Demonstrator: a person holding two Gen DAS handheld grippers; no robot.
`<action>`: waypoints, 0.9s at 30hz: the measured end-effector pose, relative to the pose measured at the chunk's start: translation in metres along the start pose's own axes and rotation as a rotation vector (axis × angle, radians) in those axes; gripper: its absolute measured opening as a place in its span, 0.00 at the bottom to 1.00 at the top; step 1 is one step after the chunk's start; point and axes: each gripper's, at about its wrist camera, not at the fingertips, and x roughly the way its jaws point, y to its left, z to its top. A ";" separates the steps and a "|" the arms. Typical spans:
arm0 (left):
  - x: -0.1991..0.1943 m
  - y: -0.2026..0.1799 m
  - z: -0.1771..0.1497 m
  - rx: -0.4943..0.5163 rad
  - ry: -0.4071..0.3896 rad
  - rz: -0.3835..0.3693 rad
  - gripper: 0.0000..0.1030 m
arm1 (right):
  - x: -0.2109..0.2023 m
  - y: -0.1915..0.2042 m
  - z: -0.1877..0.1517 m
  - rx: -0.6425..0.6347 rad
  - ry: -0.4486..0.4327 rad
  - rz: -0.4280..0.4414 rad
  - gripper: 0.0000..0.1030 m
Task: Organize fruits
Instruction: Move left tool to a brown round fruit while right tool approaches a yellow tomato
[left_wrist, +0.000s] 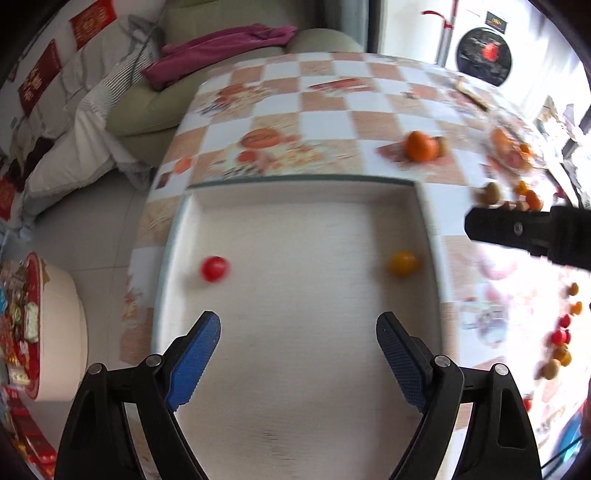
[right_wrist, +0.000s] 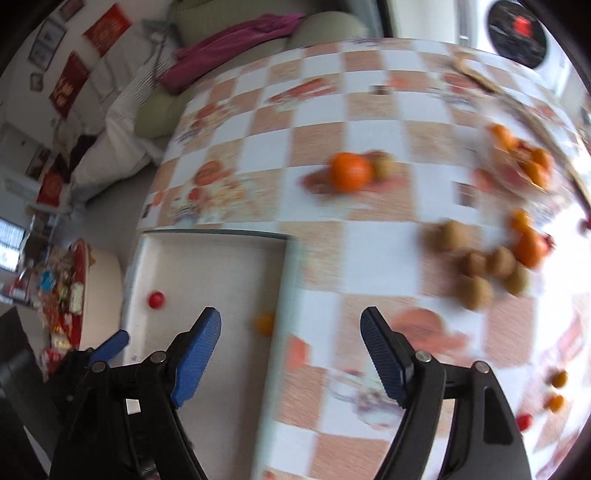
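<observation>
— Checkered table (right_wrist: 369, 140), sofa behind. What's on the tray (left_wrist: 295, 369)?

— A red tomato (left_wrist: 214, 268) at its left side, a yellow one (left_wrist: 403, 263) by the right wall, well apart.

— And the hand-held grippers?

— Left hand-held gripper (left_wrist: 298, 332) spread wide over the tray, holding nothing. Right hand-held gripper (right_wrist: 291, 330) spread too, straddling the tray's right edge.

— The rest?

— An orange (right_wrist: 350, 172) mid-table; brown fruits (right_wrist: 480, 266), possibly longans, blurred, to the right.
</observation>
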 end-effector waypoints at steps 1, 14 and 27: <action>-0.003 -0.009 0.001 0.013 -0.005 -0.009 0.85 | -0.006 -0.010 -0.004 0.016 -0.006 -0.014 0.79; -0.011 -0.127 0.021 0.144 -0.004 -0.132 0.85 | -0.075 -0.163 -0.072 0.247 -0.034 -0.224 0.79; 0.036 -0.202 0.057 0.160 0.003 -0.109 0.85 | -0.081 -0.248 -0.108 0.352 -0.021 -0.267 0.78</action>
